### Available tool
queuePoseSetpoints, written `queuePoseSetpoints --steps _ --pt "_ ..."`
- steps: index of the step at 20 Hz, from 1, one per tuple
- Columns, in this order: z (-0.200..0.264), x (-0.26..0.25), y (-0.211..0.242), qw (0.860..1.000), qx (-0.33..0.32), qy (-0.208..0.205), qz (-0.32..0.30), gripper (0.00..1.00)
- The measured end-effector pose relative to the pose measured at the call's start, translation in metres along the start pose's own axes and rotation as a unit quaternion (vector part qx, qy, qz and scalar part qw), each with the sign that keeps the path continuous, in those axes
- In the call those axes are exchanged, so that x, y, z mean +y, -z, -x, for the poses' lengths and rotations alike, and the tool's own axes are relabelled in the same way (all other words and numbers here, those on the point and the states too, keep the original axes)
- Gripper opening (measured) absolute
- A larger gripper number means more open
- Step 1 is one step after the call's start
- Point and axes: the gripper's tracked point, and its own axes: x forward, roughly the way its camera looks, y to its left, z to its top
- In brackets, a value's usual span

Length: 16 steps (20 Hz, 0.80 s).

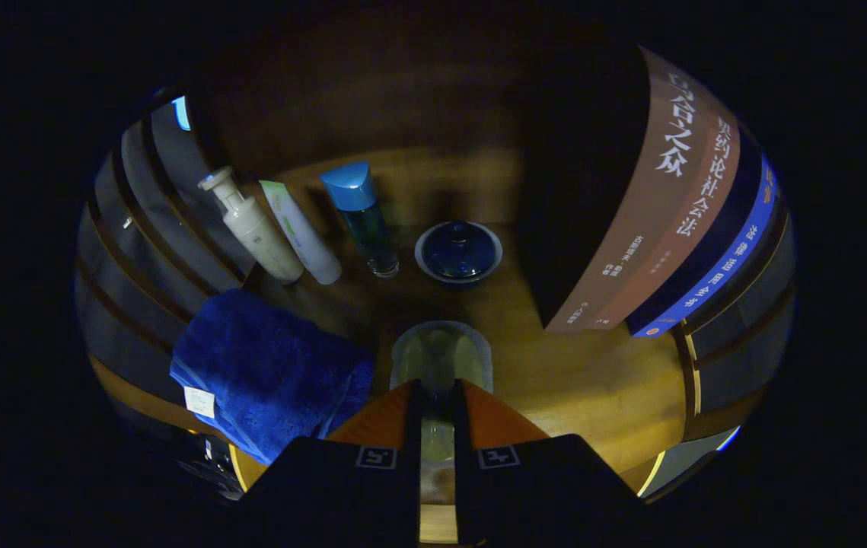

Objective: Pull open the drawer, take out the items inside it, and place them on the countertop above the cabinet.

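Wooden counter (593,388) carrying towel (269,373), bottles (361,217), lidded bowl (458,253), books (677,221); tongs (437,396) pinching clear glass cup (441,354) just ahead.

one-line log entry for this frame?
hand-held gripper: shut on clear glass cup | over wooden countertop | beside blue towel | lidded blue bowl beyond

Clear cup (441,356): near rim hidden behind gripper (438,396) fingertips, so can't tell if the fingers press it. Blue towel (269,371), left of cup: lower corner covered by gripper body. Books (661,228), right of cup: tops lost in dark. Wood surface (600,380) beyond cup fades to black.
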Motion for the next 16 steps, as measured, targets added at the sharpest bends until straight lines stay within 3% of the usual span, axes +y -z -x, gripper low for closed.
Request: queuePoseSetpoints --steps 1,5,11,16 --pt "-0.001 0.000 -0.001 1.000 0.001 0.000 -0.003 0.28" --pt "-0.001 -0.004 0.003 1.000 -0.005 -0.004 -0.022 0.97" --pt "0.024 -0.004 0.010 0.999 -0.040 -0.009 -0.032 1.00" --pt "0.070 0.005 0.061 0.994 -0.102 -0.005 -0.024 0.99"
